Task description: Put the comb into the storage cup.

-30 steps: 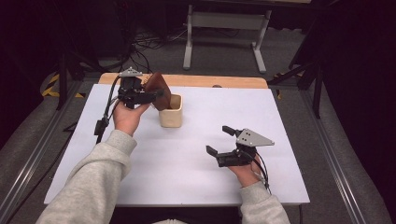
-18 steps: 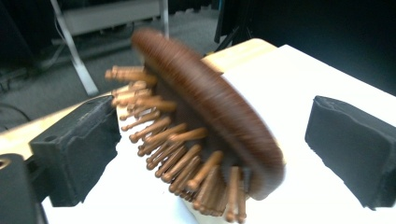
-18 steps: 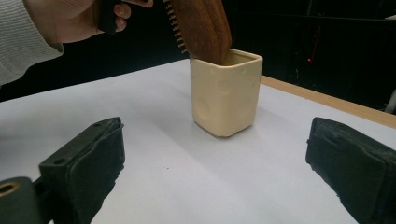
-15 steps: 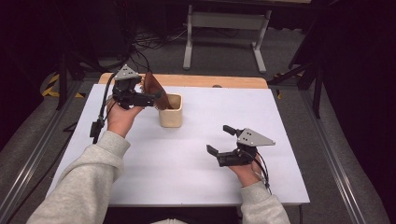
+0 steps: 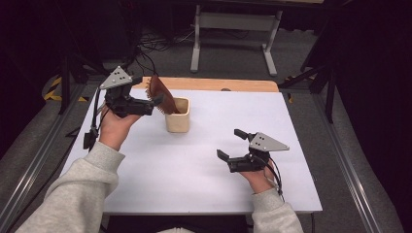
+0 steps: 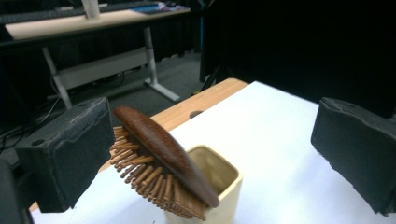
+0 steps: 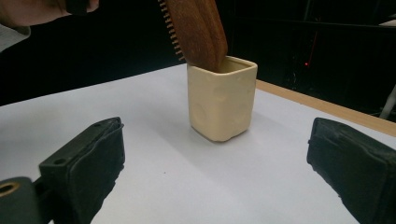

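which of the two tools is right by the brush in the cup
The left tool, jaws wide open beside the wooden brush leaning in the cream cup; the right tool sits apart.

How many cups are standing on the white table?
1. The cream cup stands toward the far left of the white table, with the brown hairbrush leaning in it, handle end down. None seems hidden.

Hairbrush [image 5: 162,94] leaning in cup [image 5: 177,122] at table's [image 5: 145,179] far left, well apart from right gripper [image 5: 232,143]
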`<state>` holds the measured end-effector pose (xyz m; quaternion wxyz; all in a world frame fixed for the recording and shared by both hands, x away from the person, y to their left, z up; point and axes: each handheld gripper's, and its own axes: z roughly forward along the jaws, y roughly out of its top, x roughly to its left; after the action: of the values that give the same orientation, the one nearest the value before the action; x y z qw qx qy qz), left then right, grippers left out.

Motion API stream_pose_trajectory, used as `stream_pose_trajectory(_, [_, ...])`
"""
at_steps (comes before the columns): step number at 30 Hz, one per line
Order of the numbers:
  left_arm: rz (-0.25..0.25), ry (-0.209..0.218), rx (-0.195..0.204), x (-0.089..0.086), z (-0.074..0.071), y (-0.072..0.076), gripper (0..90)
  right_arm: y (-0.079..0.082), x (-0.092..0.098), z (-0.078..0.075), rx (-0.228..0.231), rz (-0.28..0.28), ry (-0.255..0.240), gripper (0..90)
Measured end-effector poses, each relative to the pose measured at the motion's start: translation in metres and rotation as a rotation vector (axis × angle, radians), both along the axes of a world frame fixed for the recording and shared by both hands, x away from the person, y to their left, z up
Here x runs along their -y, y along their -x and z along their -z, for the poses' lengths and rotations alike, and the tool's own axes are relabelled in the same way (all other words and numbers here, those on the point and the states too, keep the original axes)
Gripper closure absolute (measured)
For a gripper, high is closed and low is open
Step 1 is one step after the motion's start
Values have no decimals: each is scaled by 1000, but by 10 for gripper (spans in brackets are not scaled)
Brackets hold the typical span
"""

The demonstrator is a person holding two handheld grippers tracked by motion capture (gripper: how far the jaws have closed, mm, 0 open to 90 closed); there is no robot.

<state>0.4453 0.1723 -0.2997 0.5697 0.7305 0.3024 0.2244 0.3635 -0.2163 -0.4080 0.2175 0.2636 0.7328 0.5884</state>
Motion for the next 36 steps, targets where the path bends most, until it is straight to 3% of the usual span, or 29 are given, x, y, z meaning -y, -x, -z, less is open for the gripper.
stream_pose_trajectory(8, [41,11,16,-10,-3,23,5,1,3,-3,9,2,-3,42])
stream_pose_trajectory(17, [60,28,18,-29,7,43,3,1,8,-5,5,8,-1,39])
stream_pose_trajectory(24, [58,37,23,-50,26,63,3,1,9,-5,-9,8,20,37])
stream_pose_trajectory(36, [57,21,-4,-67,63,78,5,4,18,-2,-24,29,40,37])
